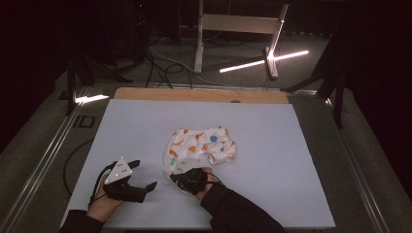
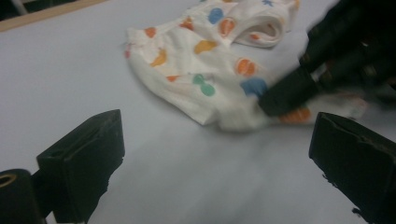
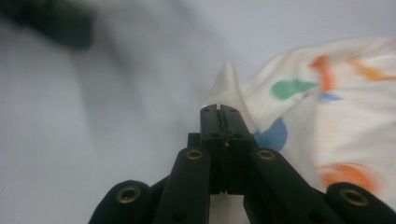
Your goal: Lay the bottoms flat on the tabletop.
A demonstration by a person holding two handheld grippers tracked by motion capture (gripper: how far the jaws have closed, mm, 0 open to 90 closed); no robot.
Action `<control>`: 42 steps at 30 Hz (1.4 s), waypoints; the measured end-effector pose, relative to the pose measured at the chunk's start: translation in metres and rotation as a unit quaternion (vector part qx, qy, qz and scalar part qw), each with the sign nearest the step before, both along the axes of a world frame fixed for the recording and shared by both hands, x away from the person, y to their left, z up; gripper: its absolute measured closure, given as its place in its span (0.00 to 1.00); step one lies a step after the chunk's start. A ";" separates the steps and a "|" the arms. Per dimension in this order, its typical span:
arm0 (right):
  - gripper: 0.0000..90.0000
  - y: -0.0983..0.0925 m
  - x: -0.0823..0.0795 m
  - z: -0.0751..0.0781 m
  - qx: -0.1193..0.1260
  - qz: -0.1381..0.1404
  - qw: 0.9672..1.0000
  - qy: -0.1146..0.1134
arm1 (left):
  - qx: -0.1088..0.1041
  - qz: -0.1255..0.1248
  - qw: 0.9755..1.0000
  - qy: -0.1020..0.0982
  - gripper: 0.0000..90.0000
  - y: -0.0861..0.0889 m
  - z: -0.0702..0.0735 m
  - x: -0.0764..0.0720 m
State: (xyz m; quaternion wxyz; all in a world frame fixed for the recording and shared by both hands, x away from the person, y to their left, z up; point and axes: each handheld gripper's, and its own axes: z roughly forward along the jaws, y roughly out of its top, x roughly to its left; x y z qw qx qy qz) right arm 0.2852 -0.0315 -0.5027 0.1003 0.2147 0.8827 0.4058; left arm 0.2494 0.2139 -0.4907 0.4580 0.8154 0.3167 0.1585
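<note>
A small white pair of shorts (image 1: 201,145) printed with orange, blue and green shapes lies crumpled on the pale mat (image 1: 282,165), a little past the middle. My right gripper (image 1: 175,176) is at the garment's near-left corner, and its jaws are pressed together on a fold of the fabric. In the right gripper view the shorts (image 3: 327,116) rise in a peak just past the right gripper (image 3: 219,110). The left gripper view has the right gripper (image 2: 275,100) pinching the hem of the shorts (image 2: 196,65). My left gripper (image 1: 145,174) rests left of it, open and holding nothing, its jaws (image 2: 219,144) wide apart over bare mat.
The mat covers a wooden tabletop whose far edge (image 1: 199,94) is bare. Metal rails (image 1: 48,155) run along the sides. Beyond the table are a stand's legs (image 1: 274,43), cables (image 1: 165,68) and bright light strips (image 1: 262,60) on a dark floor.
</note>
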 end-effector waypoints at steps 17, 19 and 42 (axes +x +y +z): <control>0.77 -0.057 0.036 0.006 0.029 -0.097 0.995 0.013 | 0.020 -0.062 0.998 0.027 0.20 -0.042 -0.010 0.009; 0.73 -0.060 0.037 0.007 0.027 -0.102 0.994 0.014 | 0.024 -0.074 0.997 0.028 0.24 -0.049 -0.011 0.011; 0.88 -0.063 0.036 0.009 0.029 -0.098 0.995 0.010 | 0.071 -0.067 0.995 0.019 0.98 -0.100 -0.016 0.046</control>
